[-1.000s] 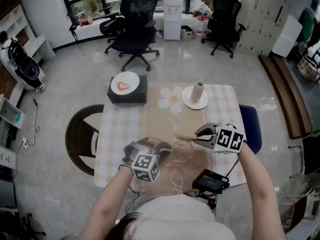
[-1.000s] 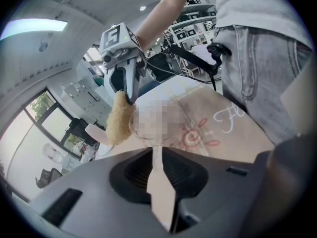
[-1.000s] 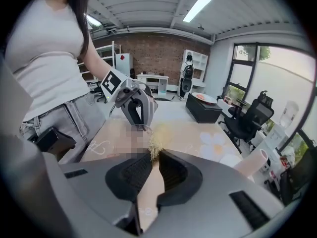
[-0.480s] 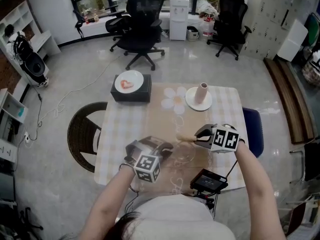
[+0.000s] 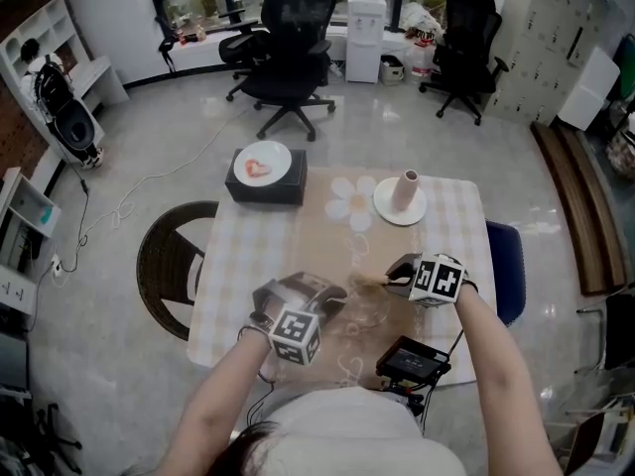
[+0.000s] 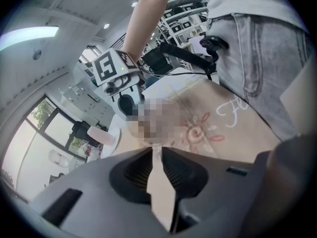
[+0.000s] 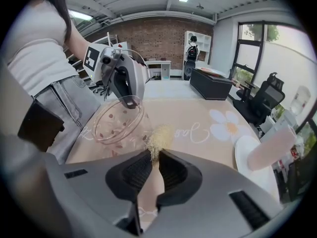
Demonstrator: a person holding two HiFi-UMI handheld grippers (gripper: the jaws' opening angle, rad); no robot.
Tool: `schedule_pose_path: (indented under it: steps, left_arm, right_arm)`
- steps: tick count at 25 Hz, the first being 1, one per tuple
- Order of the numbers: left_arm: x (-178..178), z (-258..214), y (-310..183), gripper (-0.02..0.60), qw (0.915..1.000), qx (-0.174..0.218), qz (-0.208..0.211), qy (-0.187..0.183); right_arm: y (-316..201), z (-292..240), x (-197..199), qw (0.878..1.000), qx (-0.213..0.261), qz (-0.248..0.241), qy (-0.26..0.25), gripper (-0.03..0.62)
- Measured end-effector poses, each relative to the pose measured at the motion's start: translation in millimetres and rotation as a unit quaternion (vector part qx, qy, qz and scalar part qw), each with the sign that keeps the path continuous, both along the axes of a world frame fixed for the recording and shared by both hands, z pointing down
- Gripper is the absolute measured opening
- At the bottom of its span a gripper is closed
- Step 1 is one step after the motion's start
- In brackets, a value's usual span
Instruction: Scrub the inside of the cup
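Now cup (image 7: 116, 122) is mid-left in the right gripper view, on the surface (image 7: 198, 113) as far as I can tell, mouth tipped up toward the camera. Left gripper (image 7: 130, 101) fingers are clamped on its far rim. Right gripper (image 7: 154, 155) fingers are clamped on brush (image 7: 159, 139), whose tip is just right of the cup wall, outside. The mouth lies up-left of the tip, so it likely needs a swing left and in.
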State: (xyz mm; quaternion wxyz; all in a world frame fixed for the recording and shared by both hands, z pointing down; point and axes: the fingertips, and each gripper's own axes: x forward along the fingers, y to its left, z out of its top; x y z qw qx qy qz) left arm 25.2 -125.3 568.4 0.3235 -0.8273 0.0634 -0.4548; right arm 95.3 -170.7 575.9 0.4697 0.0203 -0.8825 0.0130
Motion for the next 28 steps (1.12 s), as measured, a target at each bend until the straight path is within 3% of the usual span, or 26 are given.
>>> schedule_pose_path:
  steps: [7, 14, 21, 28]
  left_arm:
    - [0, -7, -1, 0.063, 1.0000, 0.006, -0.006, -0.002]
    - [0, -7, -1, 0.063, 0.9998, 0.019, 0.001, -0.008]
    - [1, -6, 1, 0.063, 0.9990, 0.038, 0.010, -0.020]
    - [5, -10, 2, 0.061, 0.9972, 0.064, 0.026, -0.028]
  right_arm:
    - [-10, -31, 3, 0.999, 0.027, -0.002, -0.031, 0.049]
    - [-8, -80, -9, 0.994, 0.082, -0.051, -0.059, 0.049]
    - [8, -91, -18, 0.988, 0.097, -0.117, -0.038, 0.049]
    - [15, -69, -11, 0.984, 0.088, -0.155, 0.019, 0.049]
